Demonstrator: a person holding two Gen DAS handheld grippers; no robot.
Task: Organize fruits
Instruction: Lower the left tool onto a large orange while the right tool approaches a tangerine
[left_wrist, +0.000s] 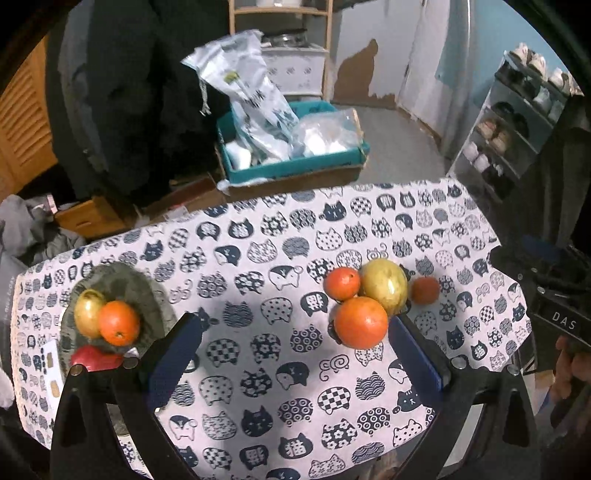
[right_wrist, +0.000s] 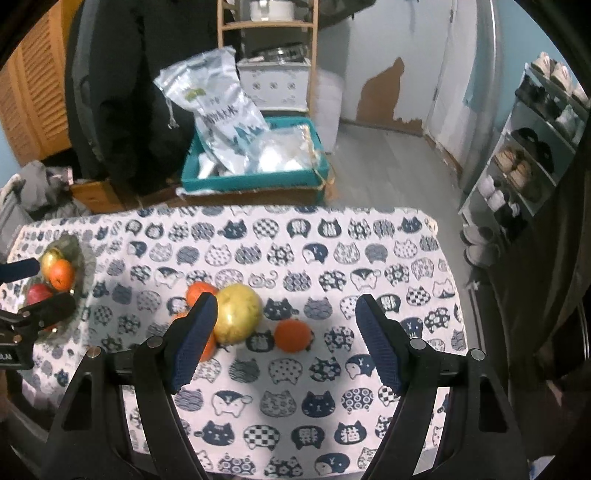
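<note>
Cotton-look tablecloth (left_wrist: 258, 280), white with navy cat-face print, covers the whole table top and carries every item below.

Left gripper (left_wrist: 295, 343): black frame, blue ribbed pads, jaws spread wide and holding nothing; it hovers over the cloth between the two fruit groups, its right pad close by the big orange.

Right gripper (right_wrist: 286, 339): same build, jaws spread wide, empty; it hangs over the loose fruit, with the yellow fruit and the small orange seen between its pads.

Grey-green plate (left_wrist: 147, 291), at the left end of the cloth. On it: one small yellow fruit (left_wrist: 88, 312) touching an orange (left_wrist: 119, 322), and a red fruit (left_wrist: 94, 358) at the near rim, partly hidden by the left gripper's frame.

Loose group, right of centre, lying directly on the cloth:
- large yellow fruit (left_wrist: 384, 284), the biggest piece, in the middle;
- big orange (left_wrist: 361, 322), just in front of it, touching;
- medium orange (left_wrist: 341, 283), at its left side, touching;
- small orange (left_wrist: 424, 290), at its right side, slightly apart.
</note>
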